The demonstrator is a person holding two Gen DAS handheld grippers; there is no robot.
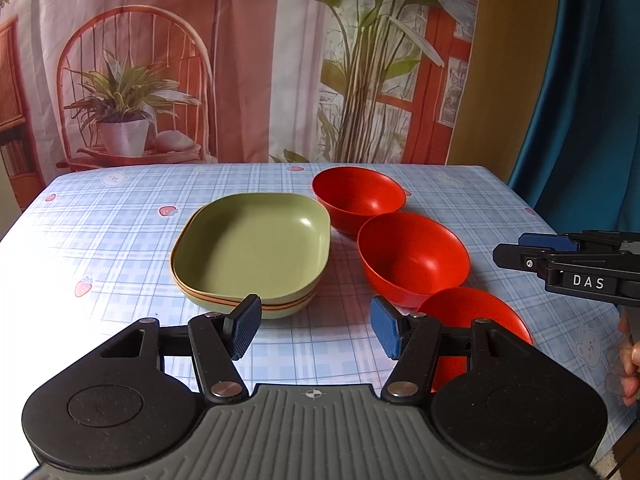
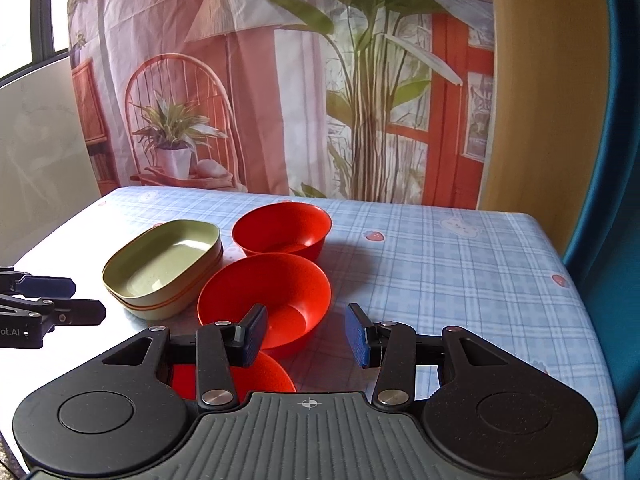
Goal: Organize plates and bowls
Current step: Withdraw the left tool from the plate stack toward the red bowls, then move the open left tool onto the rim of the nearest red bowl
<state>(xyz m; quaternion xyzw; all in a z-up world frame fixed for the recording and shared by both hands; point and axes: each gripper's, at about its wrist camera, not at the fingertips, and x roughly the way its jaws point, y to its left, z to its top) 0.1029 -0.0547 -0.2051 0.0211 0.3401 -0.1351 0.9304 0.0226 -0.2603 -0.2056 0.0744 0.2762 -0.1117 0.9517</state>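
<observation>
A stack of green square plates (image 1: 252,250) (image 2: 164,268) sits mid-table. Three red bowls stand in a diagonal row to its right: a far bowl (image 1: 358,196) (image 2: 282,230), a middle bowl (image 1: 414,258) (image 2: 266,296) and a near bowl (image 1: 476,320) (image 2: 264,374). My left gripper (image 1: 314,330) is open and empty, just in front of the plates. My right gripper (image 2: 306,336) is open and empty, above the near bowl and close to the middle one. Each gripper shows at the other view's edge, the right one (image 1: 568,260) and the left one (image 2: 44,304).
The table wears a blue plaid cloth with strawberry prints (image 1: 120,248) (image 2: 440,272). A printed backdrop (image 1: 240,60) hangs behind the far edge. A blue curtain (image 1: 580,100) hangs at the right. The table's right edge (image 2: 580,300) is close by.
</observation>
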